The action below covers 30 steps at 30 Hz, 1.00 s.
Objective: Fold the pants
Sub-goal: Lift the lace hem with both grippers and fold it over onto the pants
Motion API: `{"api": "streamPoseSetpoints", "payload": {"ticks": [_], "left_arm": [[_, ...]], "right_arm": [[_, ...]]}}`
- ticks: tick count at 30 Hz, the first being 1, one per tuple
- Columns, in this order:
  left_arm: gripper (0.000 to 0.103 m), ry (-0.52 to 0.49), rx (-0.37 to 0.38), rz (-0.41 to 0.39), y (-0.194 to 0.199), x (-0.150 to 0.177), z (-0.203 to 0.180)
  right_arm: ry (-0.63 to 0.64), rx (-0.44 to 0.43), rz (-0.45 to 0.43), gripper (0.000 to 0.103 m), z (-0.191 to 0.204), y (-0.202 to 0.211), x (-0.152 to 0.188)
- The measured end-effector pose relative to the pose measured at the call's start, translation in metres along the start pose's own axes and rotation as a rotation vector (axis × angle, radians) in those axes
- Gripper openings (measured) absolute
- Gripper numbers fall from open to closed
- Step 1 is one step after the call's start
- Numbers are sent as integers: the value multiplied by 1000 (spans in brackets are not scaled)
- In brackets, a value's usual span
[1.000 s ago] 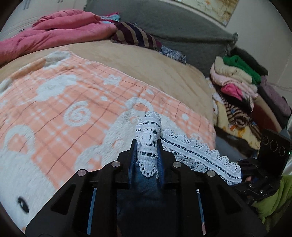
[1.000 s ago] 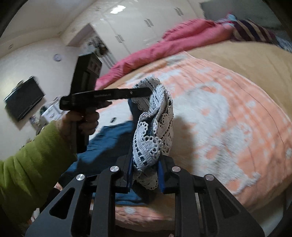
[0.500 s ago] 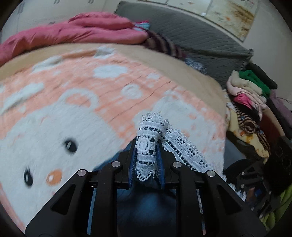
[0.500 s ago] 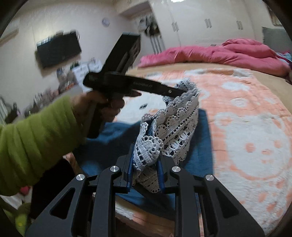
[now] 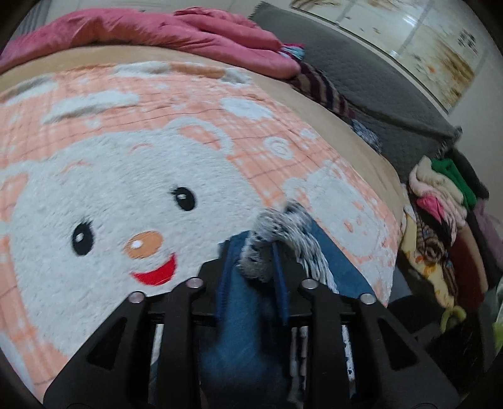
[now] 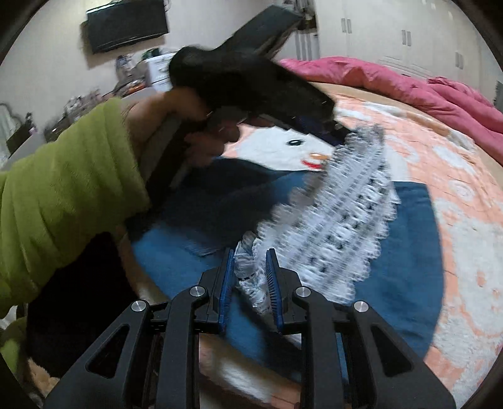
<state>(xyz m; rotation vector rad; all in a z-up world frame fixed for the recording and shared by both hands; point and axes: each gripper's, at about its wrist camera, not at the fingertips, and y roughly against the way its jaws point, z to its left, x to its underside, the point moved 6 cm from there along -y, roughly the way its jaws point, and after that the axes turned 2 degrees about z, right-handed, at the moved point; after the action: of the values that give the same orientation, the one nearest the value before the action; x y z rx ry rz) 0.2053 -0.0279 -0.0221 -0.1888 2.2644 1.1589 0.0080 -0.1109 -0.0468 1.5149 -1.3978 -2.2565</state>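
Note:
The pants are blue denim [image 6: 405, 251] with a wide white lace hem [image 6: 339, 220], spread over the bed. My left gripper [image 5: 251, 254] is shut on one end of the lace hem [image 5: 270, 229], with blue denim [image 5: 245, 330] hanging under it. My right gripper [image 6: 250, 264] is shut on the other end of the lace hem. In the right wrist view the left gripper [image 6: 330, 132] is held by a hand in a green sleeve, above the pants, with the lace stretched between the two grippers.
The bed carries an orange and white cartoon blanket [image 5: 132, 176] with a pink duvet [image 5: 176, 41] at its far side. A stack of folded clothes [image 5: 440, 201] stands beside the bed. A wall TV [image 6: 125, 22] and wardrobes [image 6: 393, 34] lie beyond.
Both grippers have carried the lace hem forward over the bed toward the cartoon face. The pants have folded over themselves, and more blue denim lies flat on the blanket.

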Motion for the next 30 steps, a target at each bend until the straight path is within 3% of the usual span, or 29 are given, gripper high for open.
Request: {"api": "streamPoseSetpoints", "payload": {"ticks": [2,5,9,10,11,13,21,27,30], "left_arm": [[41,66,31,-16,8,-1,8],[49,117,70,-22,12,0,11],[59,104,100,9,4,2,-3],[61,103,114,18,1,3,-8],[62,105,127,28,-3,3,-13],[64,100,134,44,-7,5,-19],[64,125,85,87,-22,9,-26],[64,139,49,110,-28,11,-24],[64,144,46,115,-28,12,-23]], "right_arm": [[37,9,20,20,8,-3,5],[60,17,-6,20,10,4,5],[50,63,-76,21,-9,28,8],[54,85,-89,26,-14,33,10],[61,105,-93,34,-17,35,12],[80,141,-94,39,-22,40,17],[162,130,-57,40,3,16,14],[247,269,45,44,17,-21,17],[187,289,51,43,9,-29,12]]}}
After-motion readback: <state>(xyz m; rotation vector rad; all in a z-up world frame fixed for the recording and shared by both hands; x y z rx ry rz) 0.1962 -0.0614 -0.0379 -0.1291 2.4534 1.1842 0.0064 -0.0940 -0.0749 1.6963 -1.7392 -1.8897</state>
